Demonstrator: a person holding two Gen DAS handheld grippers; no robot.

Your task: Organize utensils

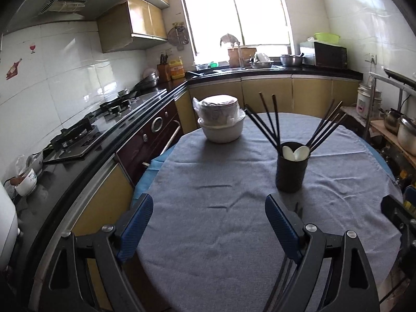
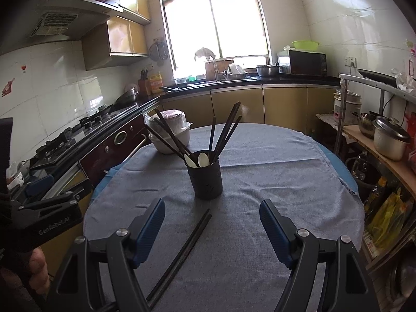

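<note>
A black utensil holder (image 1: 292, 167) (image 2: 205, 175) stands on the grey tablecloth, with several dark chopsticks and two white spoons (image 2: 200, 160) sticking out of it. A pair of black chopsticks (image 2: 182, 252) lies loose on the cloth in front of the holder, slanting toward me. My right gripper (image 2: 212, 223) hovers open over that pair, which sits nearer its left finger, untouched. My left gripper (image 1: 209, 223) is open over bare cloth, left of the holder. The loose chopsticks (image 1: 297, 208) only peek out behind its right finger.
A stack of white bowls in plastic wrap (image 1: 221, 119) sits at the table's far left. The stove counter (image 1: 85, 135) runs along the left. A shelf with pots (image 2: 387, 140) stands to the right. The round table's edge (image 2: 351, 184) curves close on the right.
</note>
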